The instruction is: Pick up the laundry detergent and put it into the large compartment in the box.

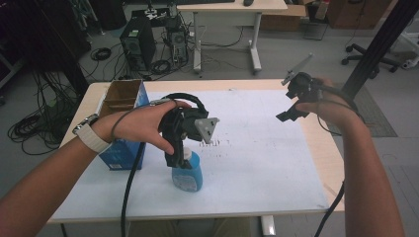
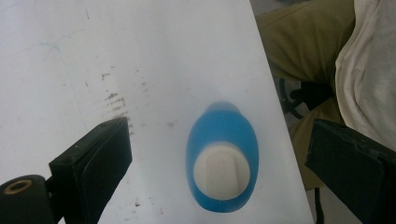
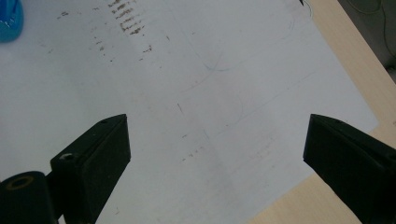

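In the high view the blue translucent plastic bottle with a white cap (image 1: 188,174) stands upright on the white sheet-covered table (image 1: 257,163), toward the near edge and left of centre, with the left gripper (image 1: 174,157) held directly above it, jaws pointing down at the cap. The left gripper view looks straight down on the same bottle (image 2: 223,158): its white cap sits between the two black jaws, a little toward 4 o'clock of the midpoint of the left gripper (image 2: 219,161), and there is bare table showing on both sides of the bottle, so the jaws stand spread wide and touch nothing. At 9 o'clock of the bottle, just beside it, lies the blue cardboard box with an open brown top (image 1: 121,123), partly behind the left forearm. The right gripper (image 1: 291,114) hangs well apart at about 2 o'clock of the bottle, over the right part of the table near its far edge. In the right gripper view its jaws are likewise wide apart around the right gripper (image 3: 217,154) midpoint with only scuffed white sheet beneath, and a sliver of the blue bottle (image 3: 9,18) sits at 10 o'clock in the corner
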`<move>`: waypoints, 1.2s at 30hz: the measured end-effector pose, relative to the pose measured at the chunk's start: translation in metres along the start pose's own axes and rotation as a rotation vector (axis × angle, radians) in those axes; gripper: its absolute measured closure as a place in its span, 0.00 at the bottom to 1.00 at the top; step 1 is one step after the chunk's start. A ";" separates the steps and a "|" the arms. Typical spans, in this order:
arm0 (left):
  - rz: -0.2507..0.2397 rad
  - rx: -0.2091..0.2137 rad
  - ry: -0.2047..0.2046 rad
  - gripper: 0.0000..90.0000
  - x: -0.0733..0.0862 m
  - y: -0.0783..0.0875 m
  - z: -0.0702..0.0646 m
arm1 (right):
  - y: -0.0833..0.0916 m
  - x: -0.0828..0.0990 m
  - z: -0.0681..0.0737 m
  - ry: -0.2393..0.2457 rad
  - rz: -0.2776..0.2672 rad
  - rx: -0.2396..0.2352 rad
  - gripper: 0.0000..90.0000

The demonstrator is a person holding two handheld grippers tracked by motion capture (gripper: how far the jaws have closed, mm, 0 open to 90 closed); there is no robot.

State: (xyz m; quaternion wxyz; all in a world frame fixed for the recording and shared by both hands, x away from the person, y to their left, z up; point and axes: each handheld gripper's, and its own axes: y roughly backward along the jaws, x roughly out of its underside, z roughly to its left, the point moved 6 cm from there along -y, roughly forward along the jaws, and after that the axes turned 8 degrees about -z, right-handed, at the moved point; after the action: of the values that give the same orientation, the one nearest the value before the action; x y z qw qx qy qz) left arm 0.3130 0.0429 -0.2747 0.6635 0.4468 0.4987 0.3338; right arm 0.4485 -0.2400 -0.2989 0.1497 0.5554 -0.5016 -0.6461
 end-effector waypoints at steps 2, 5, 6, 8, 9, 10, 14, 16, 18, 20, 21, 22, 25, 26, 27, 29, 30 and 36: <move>0.007 0.003 -0.001 0.08 0.003 -0.003 0.001 | 0.000 0.000 0.000 -0.001 0.000 0.000 0.08; 0.024 -0.001 0.003 0.08 0.006 -0.007 0.002 | -0.001 0.000 0.000 -0.001 0.003 0.001 0.08; 0.026 -0.001 0.006 0.08 0.007 -0.007 0.002 | -0.001 0.000 0.000 -0.001 0.003 0.001 0.08; 0.028 -0.001 0.003 0.08 0.008 -0.008 0.003 | -0.001 0.000 0.000 -0.001 0.005 0.000 0.08; 0.027 -0.001 0.003 0.08 0.008 -0.008 0.003 | -0.002 0.000 0.000 -0.002 0.004 -0.001 0.08; 0.026 0.001 0.002 0.08 0.008 -0.008 0.003 | -0.002 0.000 0.000 -0.002 0.004 -0.001 0.08; 0.033 0.016 0.011 0.08 0.012 -0.013 0.002 | -0.002 0.000 0.000 -0.003 0.006 -0.002 0.08; 0.034 0.020 0.017 0.08 0.014 -0.014 0.001 | -0.001 0.000 0.000 -0.003 0.006 -0.001 0.08; 0.035 0.022 0.019 0.08 0.016 -0.016 0.001 | -0.002 0.000 0.000 -0.004 0.008 -0.002 0.08; 0.036 0.022 0.019 0.08 0.017 -0.017 0.001 | -0.002 0.000 0.000 -0.003 0.009 -0.003 0.08; 0.035 0.023 0.025 0.08 0.018 -0.018 0.001 | -0.002 0.000 0.000 -0.003 0.010 -0.003 0.08; 0.031 0.019 0.024 0.08 0.019 -0.018 0.001 | -0.002 -0.001 0.000 -0.003 0.009 -0.003 0.08; 0.029 0.017 0.029 0.08 0.021 -0.020 0.001 | -0.003 -0.001 0.000 -0.004 0.008 -0.003 0.08; 0.034 0.015 0.027 0.08 0.022 -0.020 0.001 | -0.004 -0.001 0.000 -0.003 0.008 -0.004 0.08; 0.034 0.015 0.027 0.08 0.022 -0.020 0.001 | -0.004 -0.001 0.000 -0.002 0.010 -0.004 0.08; 0.038 0.013 0.027 0.08 0.023 -0.021 0.001 | -0.004 -0.002 0.000 -0.002 0.010 -0.005 0.08; 0.038 0.014 0.030 0.08 0.023 -0.021 0.001 | -0.004 -0.002 0.000 -0.002 0.010 -0.005 0.08; 0.042 0.026 0.029 0.09 0.025 -0.024 0.001 | -0.005 -0.002 0.000 -0.003 0.009 -0.006 0.08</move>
State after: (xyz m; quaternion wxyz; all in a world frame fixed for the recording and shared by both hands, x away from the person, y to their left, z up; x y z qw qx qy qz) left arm 0.3205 0.0561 -0.3055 0.6433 0.4608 0.5029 0.3477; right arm 0.4509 -0.2363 -0.3020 0.1535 0.5517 -0.5024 -0.6478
